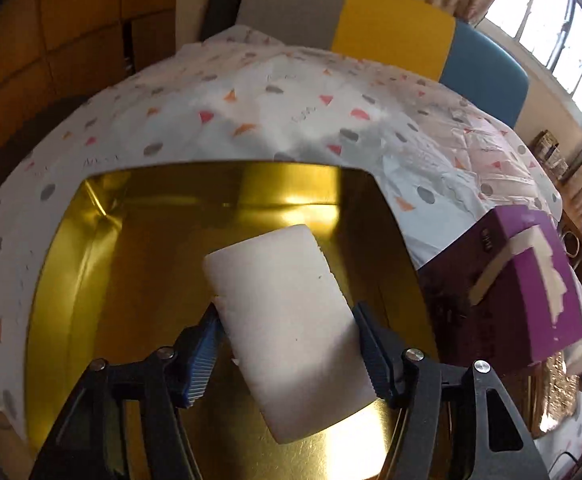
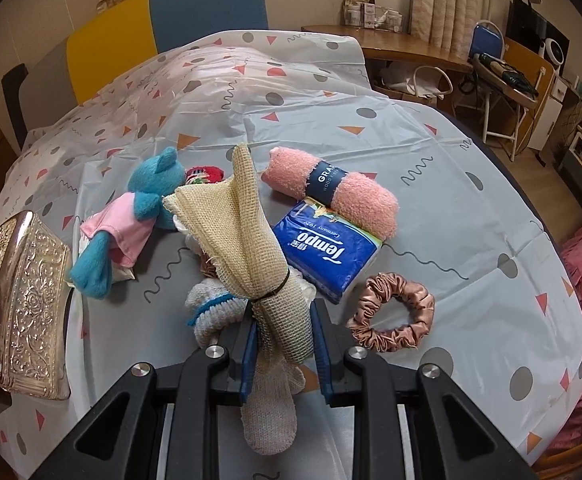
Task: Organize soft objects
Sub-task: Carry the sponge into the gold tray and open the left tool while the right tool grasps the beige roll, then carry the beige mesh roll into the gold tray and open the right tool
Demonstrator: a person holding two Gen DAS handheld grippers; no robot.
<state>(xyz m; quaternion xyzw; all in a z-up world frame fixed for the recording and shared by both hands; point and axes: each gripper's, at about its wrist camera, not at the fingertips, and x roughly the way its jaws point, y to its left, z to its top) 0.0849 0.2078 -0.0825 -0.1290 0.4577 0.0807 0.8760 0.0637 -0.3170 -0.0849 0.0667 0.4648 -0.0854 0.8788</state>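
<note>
Hovering over the gold tin [image 1: 91, 264], the left gripper [image 1: 287, 344] had the white foam block [image 1: 287, 320] between its blue pads [image 1: 203, 360], tilted, near end low over the tin floor; whether the pads pressed it or had let go I couldn't tell, probably a drop-in. Tin looked otherwise bare, so nothing blocked the drop. Purple box [image 1: 531, 280] sat just right of the tin, close to the right finger. Right gripper [image 2: 285, 344] was clenched on the tied burlap bundle [image 2: 247, 240], held above the table, likely queued for the same tin. Under and around it on the patterned tablecloth [image 2: 451, 160]: blue plush toy [image 2: 147, 208], pink rolled towel [image 2: 331, 192], Tempo tissue pack [image 2: 327, 248], pink scrunchie [image 2: 391, 312], knitted white toy [image 2: 211, 304]. Embossed silver box [image 2: 23, 300] stood at the left.
</note>
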